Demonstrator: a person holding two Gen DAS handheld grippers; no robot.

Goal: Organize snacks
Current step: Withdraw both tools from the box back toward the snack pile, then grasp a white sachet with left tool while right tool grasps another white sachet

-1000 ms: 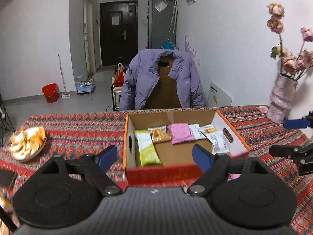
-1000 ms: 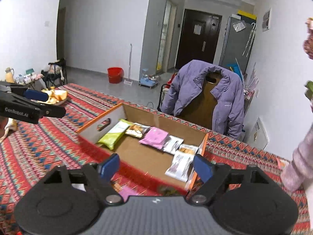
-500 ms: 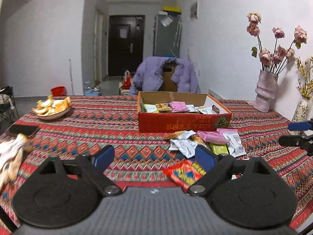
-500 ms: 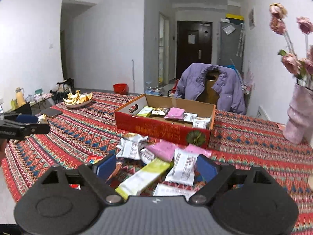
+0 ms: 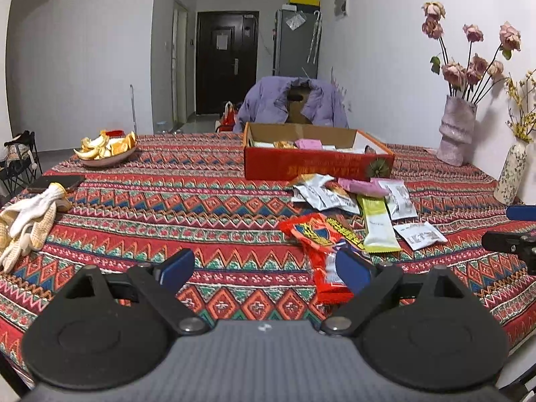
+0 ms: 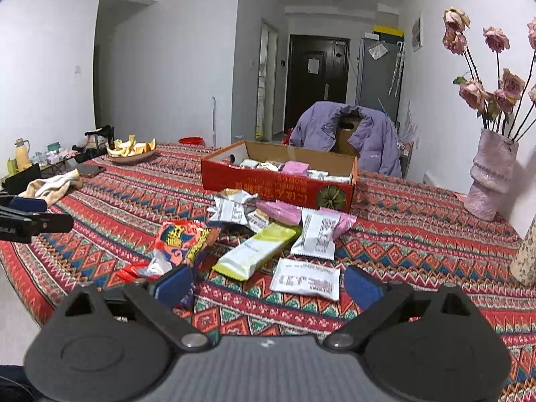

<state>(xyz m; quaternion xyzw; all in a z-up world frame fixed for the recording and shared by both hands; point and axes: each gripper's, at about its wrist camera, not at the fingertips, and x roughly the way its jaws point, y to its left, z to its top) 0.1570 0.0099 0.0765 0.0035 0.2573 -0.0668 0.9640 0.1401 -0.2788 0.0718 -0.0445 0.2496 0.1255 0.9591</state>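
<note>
A red cardboard box (image 5: 316, 165) (image 6: 278, 186) stands on the patterned tablecloth with several snack packets inside. In front of it lie loose snacks: a red packet (image 5: 318, 234) (image 6: 177, 238), a lime green bar (image 5: 378, 222) (image 6: 258, 251), white sachets (image 5: 418, 234) (image 6: 306, 278) and a pink packet (image 5: 363, 186) (image 6: 279, 211). My left gripper (image 5: 266, 269) is open and empty, low over the near table edge, left of the red packet. My right gripper (image 6: 268, 286) is open and empty, just short of the pile.
A plate of orange peels (image 5: 107, 149) sits far left, white gloves (image 5: 26, 224) and a dark phone (image 5: 55, 182) at the left edge. Two vases (image 5: 457, 134) (image 5: 511, 176) stand at the right. A chair with a purple jacket (image 5: 291, 107) is behind the box.
Both grippers have pulled back from above the box to the near side of the table and dropped lower. The loose snack pile is now in view. Both stay open.
</note>
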